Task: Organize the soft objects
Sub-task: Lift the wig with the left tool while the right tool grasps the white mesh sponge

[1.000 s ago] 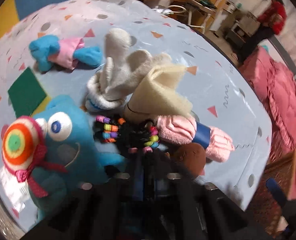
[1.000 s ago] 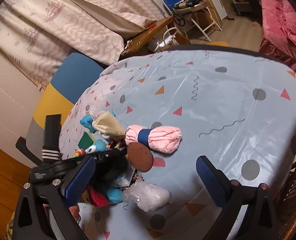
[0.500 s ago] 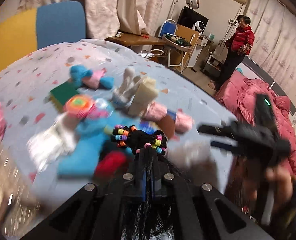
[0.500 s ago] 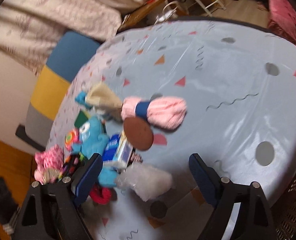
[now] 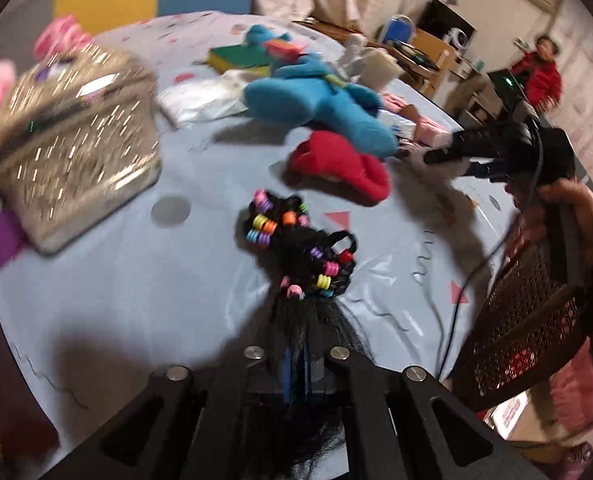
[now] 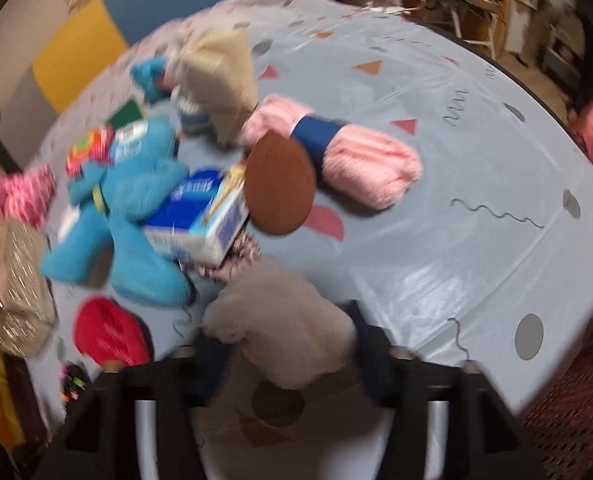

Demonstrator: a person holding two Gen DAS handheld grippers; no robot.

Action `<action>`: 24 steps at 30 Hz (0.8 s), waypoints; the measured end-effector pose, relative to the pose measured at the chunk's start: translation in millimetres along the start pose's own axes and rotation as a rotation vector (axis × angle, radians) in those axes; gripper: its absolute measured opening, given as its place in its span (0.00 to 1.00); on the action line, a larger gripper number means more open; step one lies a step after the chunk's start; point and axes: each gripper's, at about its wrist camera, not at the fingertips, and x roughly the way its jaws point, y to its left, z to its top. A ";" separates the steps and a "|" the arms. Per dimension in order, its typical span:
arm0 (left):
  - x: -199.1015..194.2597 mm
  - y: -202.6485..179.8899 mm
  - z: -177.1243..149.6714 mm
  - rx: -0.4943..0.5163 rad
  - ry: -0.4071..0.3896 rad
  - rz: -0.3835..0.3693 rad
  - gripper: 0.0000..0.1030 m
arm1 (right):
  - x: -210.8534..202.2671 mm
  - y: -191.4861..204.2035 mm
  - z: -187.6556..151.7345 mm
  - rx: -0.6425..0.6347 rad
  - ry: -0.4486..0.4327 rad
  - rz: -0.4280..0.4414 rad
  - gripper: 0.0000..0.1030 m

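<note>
— Starting with the left wrist view: what does the left gripper [image 5: 296, 354] hold?

— Its jaws are together, clamped on a black beaded hair piece [image 5: 296, 248] that hangs over the pale blue patterned desk [image 5: 136, 288]. Beyond it lie a red plush piece [image 5: 338, 168] and a blue plush toy [image 5: 316, 100], with a green and yellow sponge [image 5: 240, 58] farther back. A glittery gold pouch [image 5: 72, 136] sits at the left, blurred.

— And on the right side of that view?

— The right gripper [image 5: 444, 154] reaches in over the desk's edge, held by a hand [image 5: 572, 208], beside a dark mesh basket [image 5: 524, 328].

— Now the right wrist view?

— The right gripper [image 6: 284, 344] is closing with a whitish soft bundle [image 6: 280, 320] between its fingers; the picture is too blurred to tell whether the pads press on it yet. Ahead lie a blue and white box [image 6: 200, 216] on the blue plush toy, a brown oval pad [image 6: 278, 184], and a pink roll with a navy band [image 6: 336, 152]. A cream cloth [image 6: 216, 76] sits farther back.
</note>
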 end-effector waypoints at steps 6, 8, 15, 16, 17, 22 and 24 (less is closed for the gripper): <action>5.1 13.8 -15.2 -0.074 -0.003 -0.007 0.47 | 0.4 8.3 -3.2 -0.065 0.002 -0.037 0.40; 3.5 13.7 -10.3 -0.100 0.002 0.010 0.54 | 0.1 6.1 -3.6 -0.061 0.004 -0.037 0.40; 6.1 -4.5 9.9 -0.033 -0.020 0.053 0.40 | -5.5 12.8 -5.6 -0.094 -0.002 -0.067 0.40; 9.6 -6.4 11.5 -0.020 -0.018 0.065 0.19 | -5.2 13.6 -5.5 -0.098 -0.002 -0.071 0.40; 19.1 -9.6 13.4 -0.005 0.003 0.069 0.15 | -4.7 13.5 -5.0 -0.101 -0.004 -0.074 0.40; 17.7 -16.7 7.6 0.032 -0.019 0.068 0.10 | -3.9 20.0 -7.6 -0.150 -0.012 -0.108 0.39; 2.1 -15.2 4.6 0.016 -0.058 0.075 0.10 | -3.2 21.8 -9.2 -0.163 -0.007 -0.113 0.39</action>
